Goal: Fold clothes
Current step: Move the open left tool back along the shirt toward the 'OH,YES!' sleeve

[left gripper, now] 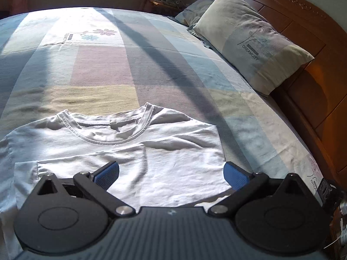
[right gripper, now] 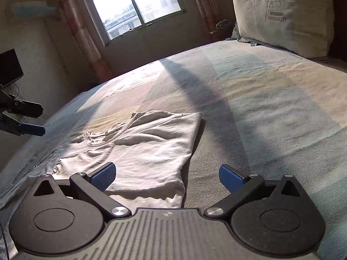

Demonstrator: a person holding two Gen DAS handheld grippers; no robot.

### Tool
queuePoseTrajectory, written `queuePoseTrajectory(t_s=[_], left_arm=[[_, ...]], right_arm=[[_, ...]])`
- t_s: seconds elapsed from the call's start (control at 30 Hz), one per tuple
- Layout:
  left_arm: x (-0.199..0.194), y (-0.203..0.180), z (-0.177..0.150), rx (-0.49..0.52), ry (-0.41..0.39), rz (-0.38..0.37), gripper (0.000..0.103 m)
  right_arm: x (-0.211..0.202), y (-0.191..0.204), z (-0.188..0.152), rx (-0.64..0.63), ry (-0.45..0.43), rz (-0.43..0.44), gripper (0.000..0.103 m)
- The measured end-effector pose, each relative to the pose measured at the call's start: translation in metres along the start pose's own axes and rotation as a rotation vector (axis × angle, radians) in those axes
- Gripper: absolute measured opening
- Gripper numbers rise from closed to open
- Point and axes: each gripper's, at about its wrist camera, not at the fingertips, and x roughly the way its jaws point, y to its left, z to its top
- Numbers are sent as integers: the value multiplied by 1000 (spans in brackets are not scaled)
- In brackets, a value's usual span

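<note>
A white T-shirt [left gripper: 134, 151] lies flat on the bed, collar away from me, its right side folded in to a straight edge. My left gripper [left gripper: 171, 175] hovers open over the shirt's lower part, nothing between its blue pads. In the right wrist view the same white T-shirt [right gripper: 147, 149] lies ahead and to the left. My right gripper [right gripper: 167, 176] is open above the shirt's near right corner, its left pad over cloth and its right pad over the bedsheet. The left gripper's blue fingertips [right gripper: 32, 129] show at the far left edge, above the bed.
The bed is covered by a pastel patchwork sheet [left gripper: 104, 71]. Pillows [left gripper: 251, 43] lean against a wooden headboard [left gripper: 308, 32] on the right. A window [right gripper: 134, 6] with curtains faces the bed's far side. A dark monitor [right gripper: 9, 67] stands at the left.
</note>
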Motion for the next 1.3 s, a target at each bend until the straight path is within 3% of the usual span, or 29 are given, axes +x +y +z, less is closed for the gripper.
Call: queuePoseTrajectory(t_s=[0.07, 0.17, 0.23, 0.33, 0.5, 0.63, 0.77, 0.83, 1.0, 1.17, 1.3], left_arm=[[11, 22, -13, -41, -11, 40, 101], [30, 56, -36, -184, -22, 63, 101], [40, 73, -50, -256, 5, 81, 101], [33, 82, -60, -253, -9, 71, 99], [-1, 92, -50, -251, -151, 71, 100], [13, 110, -53, -309, -85, 125, 99], [1, 115, -56, -343, -66, 156, 96], [-31, 105, -53, -302, -95, 116, 96], [-115, 82, -59, -193, -102, 130, 98], [-153, 73, -85, -124, -90, 125, 98], [-133, 72, -116, -144, -61, 89, 98]], right_arm=[[3, 4, -1, -20, 5, 3, 103], [7, 14, -3, -74, 21, -3, 103], [9, 20, -5, -101, 30, -1, 103], [8, 24, -6, -132, 30, -7, 103], [8, 25, -7, -130, 28, -6, 103], [12, 27, -9, -142, 40, -14, 103], [12, 31, -12, -167, 37, -16, 103], [9, 34, -14, -170, 37, -19, 103], [-17, 54, -16, -178, -27, 2, 103], [-60, 95, -23, -245, -27, 20, 103], [-89, 118, -61, -186, 16, 67, 103]])
